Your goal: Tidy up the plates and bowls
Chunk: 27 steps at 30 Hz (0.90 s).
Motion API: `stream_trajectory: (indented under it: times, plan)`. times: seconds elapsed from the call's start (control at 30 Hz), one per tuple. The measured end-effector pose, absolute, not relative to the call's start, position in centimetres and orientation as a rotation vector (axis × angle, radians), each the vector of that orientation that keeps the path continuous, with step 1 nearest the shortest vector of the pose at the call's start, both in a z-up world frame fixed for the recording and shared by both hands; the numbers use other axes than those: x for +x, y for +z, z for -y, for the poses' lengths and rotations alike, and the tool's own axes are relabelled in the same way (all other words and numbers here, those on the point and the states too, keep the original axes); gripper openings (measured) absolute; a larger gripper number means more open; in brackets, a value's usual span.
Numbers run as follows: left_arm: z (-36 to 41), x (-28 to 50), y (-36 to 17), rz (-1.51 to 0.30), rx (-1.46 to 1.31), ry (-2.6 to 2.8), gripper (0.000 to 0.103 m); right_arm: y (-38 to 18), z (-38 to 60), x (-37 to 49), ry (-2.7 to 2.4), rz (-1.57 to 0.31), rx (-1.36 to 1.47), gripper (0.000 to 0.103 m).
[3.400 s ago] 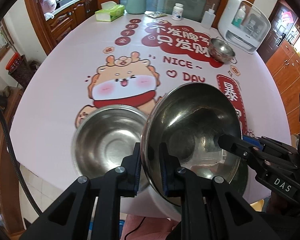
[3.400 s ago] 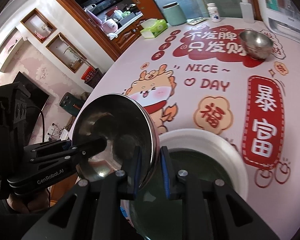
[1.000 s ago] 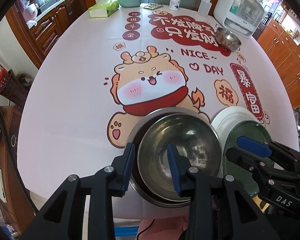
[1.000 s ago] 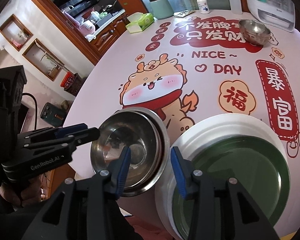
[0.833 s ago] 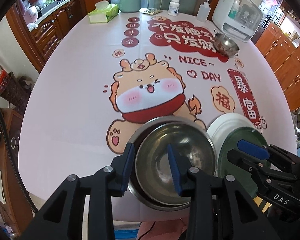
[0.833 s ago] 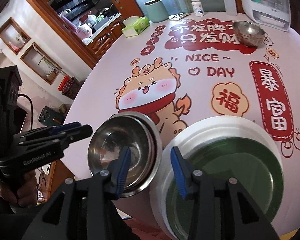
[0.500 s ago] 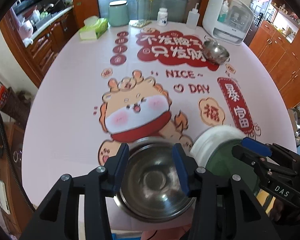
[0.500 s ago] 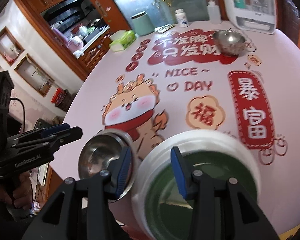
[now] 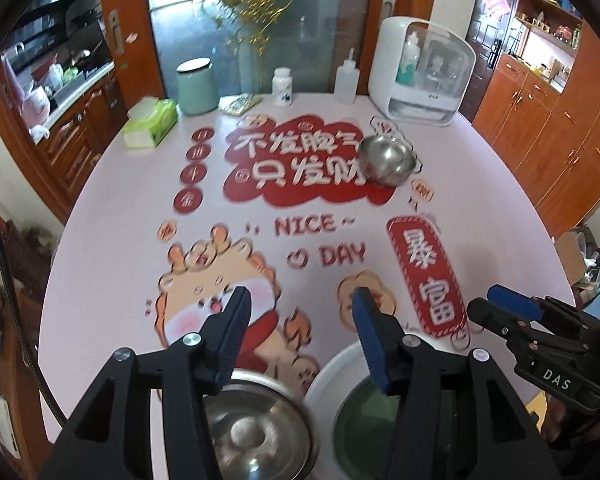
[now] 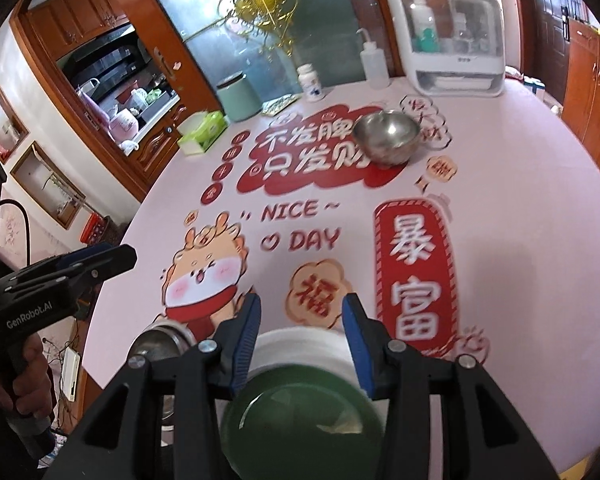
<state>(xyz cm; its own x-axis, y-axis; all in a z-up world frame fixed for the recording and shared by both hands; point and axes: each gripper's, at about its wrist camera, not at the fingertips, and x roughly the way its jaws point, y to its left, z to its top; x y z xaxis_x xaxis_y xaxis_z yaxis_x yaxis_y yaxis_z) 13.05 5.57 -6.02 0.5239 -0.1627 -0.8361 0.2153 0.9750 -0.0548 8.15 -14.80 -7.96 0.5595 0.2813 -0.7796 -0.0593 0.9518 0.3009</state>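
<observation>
Left gripper (image 9: 298, 312) opening and right gripper (image 10: 302, 316) spread, both empty, above stacked bowls (image 9: 256, 432) beside plates (image 10: 300, 344).

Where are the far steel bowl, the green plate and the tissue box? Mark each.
far steel bowl (image 9: 387, 156), left wrist view, inner wall.
green plate (image 10: 300, 420), right wrist view, centre.
tissue box (image 9: 150, 122), left wrist view, top face.

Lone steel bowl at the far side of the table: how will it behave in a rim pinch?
The steel bowl looks thin-walled and shiny, so probably light but slippery against the pads. Its rounded underside suggests it may rock or tip if nudged. Rigid metal, so unlikely to flex or break.
</observation>
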Motion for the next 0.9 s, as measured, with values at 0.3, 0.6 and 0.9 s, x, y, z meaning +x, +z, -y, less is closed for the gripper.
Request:
stream_trajectory:
  times: [0.3, 0.6, 0.9]
  plan:
    - [-0.4, 16.2, -4.4, -0.965, 0.063, -0.244, 0.052, -6.1, 19.3, 11.6, 0.22, -0.901, 0.233, 0.045]
    - [3.9, 20.2, -4.3, -0.969, 0.1, -0.186, 0.052, -5.0, 22.9, 16.2, 0.27, -0.862, 0.221, 0.045]
    - [7.4, 24.5, -4.9, -0.972, 0.098, -0.128, 0.053, -5.8, 26.3, 21.3, 0.319, -0.847, 0.222, 0.045]
